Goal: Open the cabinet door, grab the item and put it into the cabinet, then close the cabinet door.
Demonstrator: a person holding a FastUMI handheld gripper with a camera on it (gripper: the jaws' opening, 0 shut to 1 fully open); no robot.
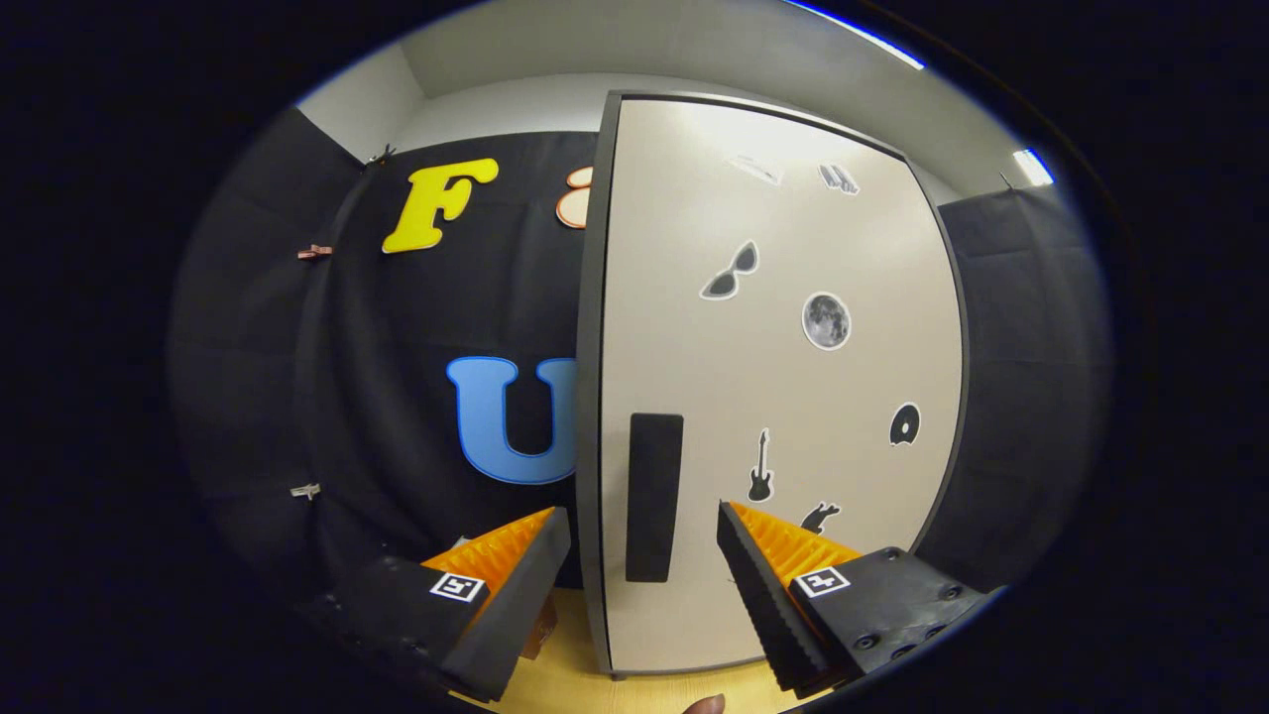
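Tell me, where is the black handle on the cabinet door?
In the gripper view, the black handle stands upright near the left edge of the pale cabinet door, left of the guitar sticker. It is just ahead of the open gripper, between its fingers.

Beige cabinet door (783,397) closed, upright, black vertical handle (654,496) near its left edge, stickers scattered

Sharp, fisheye-bent picture; ceiling lights (1031,166) cast soft glare on the cabinet door (793,397).
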